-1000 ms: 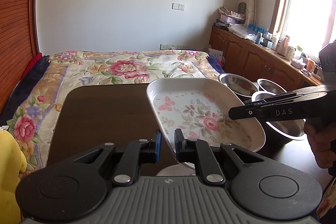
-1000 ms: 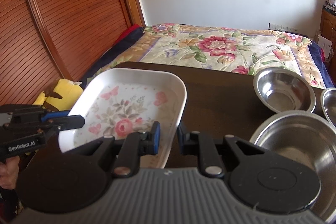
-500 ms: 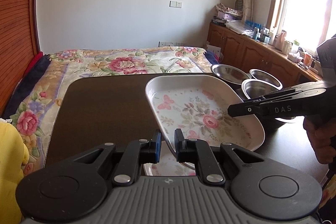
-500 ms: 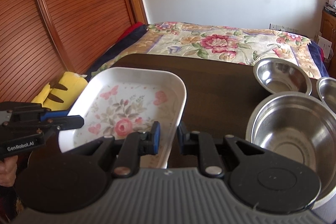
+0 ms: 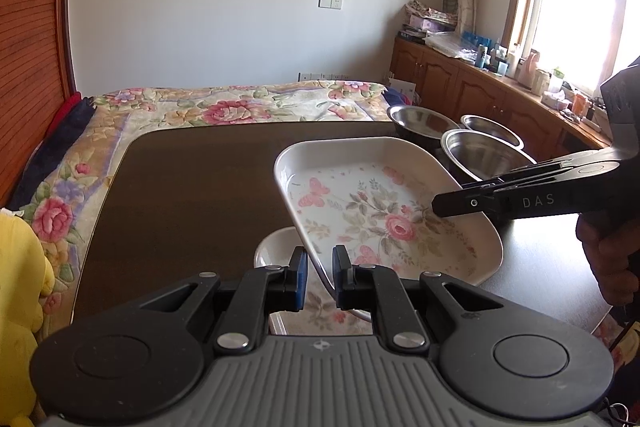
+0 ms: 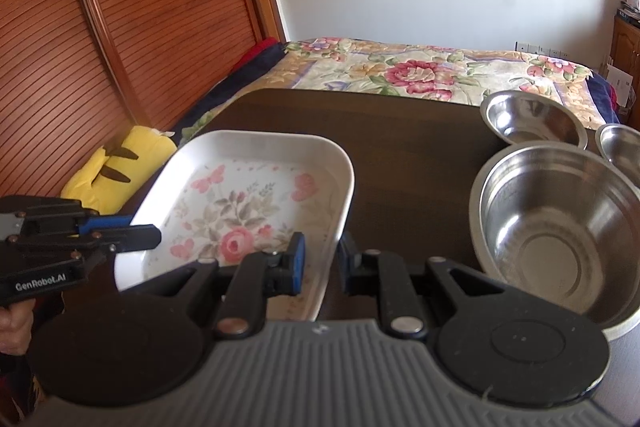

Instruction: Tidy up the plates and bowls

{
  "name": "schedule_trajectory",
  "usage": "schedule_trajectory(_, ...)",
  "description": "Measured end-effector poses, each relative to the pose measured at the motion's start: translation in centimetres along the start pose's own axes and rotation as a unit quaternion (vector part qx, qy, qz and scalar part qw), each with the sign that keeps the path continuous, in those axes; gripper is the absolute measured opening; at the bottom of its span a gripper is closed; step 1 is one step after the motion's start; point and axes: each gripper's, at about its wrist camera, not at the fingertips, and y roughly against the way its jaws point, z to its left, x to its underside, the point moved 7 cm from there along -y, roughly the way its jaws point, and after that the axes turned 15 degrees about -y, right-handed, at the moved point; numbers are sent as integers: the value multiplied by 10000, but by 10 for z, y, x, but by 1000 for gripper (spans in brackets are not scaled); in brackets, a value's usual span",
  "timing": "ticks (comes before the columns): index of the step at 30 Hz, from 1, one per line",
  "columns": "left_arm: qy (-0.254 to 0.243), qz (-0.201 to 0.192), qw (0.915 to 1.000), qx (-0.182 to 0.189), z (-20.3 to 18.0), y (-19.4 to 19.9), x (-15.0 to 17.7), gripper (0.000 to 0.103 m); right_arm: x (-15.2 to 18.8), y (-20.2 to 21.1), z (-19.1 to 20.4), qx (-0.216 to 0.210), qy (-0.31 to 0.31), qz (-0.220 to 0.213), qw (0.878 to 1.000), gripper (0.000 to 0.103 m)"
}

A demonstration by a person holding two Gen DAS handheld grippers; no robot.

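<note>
A white rectangular plate with a rose and butterfly print [image 5: 372,211] [image 6: 248,203] hangs tilted above the dark table [image 5: 192,187], carried from two sides. My left gripper [image 5: 320,273] is shut on its near-left rim, and my right gripper [image 6: 322,261] is shut on the opposite rim. Below the plate lie a white round plate [image 5: 276,247] and another floral plate [image 5: 320,315], both mostly hidden. Three steel bowls stand to the right: a large one [image 6: 552,227], a middle one [image 6: 532,119] and a small one [image 6: 620,147].
A bed with a floral cover [image 5: 224,107] runs along the table's far edge. A yellow plush toy [image 6: 120,167] lies off the table's left side, near the slatted wooden doors [image 6: 100,27]. A hand [image 5: 612,259] holds the right gripper's handle.
Both grippers have risen together with the floral plate. The plates beneath it have come into view and the bowls now sit lower relative to it.
</note>
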Motion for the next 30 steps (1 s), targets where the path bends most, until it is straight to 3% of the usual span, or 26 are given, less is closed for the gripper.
schedule_trajectory(30, 277, 220, 9994, 64, 3, -1, 36, 14, 30, -3, 12, -22, 273, 146, 9995, 20)
